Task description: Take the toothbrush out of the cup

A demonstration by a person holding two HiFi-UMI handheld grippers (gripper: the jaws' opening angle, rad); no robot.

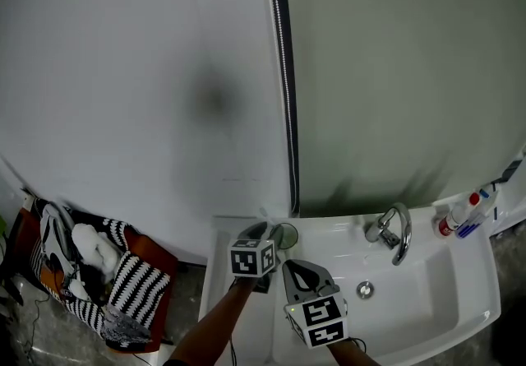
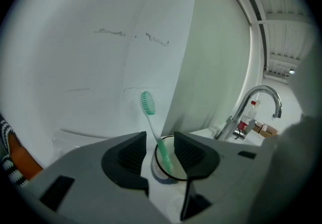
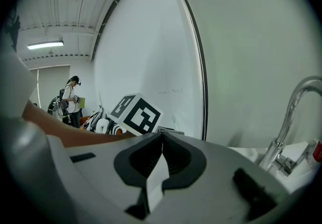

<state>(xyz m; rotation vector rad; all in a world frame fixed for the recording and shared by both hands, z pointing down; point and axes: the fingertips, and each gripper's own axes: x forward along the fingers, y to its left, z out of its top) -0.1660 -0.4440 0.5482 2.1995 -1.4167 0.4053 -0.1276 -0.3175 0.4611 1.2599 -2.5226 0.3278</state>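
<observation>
A green toothbrush (image 2: pixel 150 120) stands tilted in a clear cup (image 2: pixel 164 166) on the sink's left ledge, bristle head up. My left gripper (image 2: pixel 160 147) is open, one jaw on each side of the toothbrush handle, with a gap showing beside the pads. The cup sits just beyond and below the jaw tips. In the head view the left gripper (image 1: pixel 269 236) reaches the cup (image 1: pixel 286 235) at the back left corner of the sink. My right gripper (image 1: pixel 299 272) hovers just to the right and nearer; its jaws (image 3: pixel 162 135) are shut with nothing between them.
A white sink (image 1: pixel 460 294) with a chrome faucet (image 1: pixel 396 234) fills the right. A red-capped bottle (image 1: pixel 457 216) and other toiletries stand at its far right corner. The wall rises close behind the cup. Striped clothes (image 1: pixel 90 274) lie on the floor at left. A person (image 3: pixel 70 98) stands far off.
</observation>
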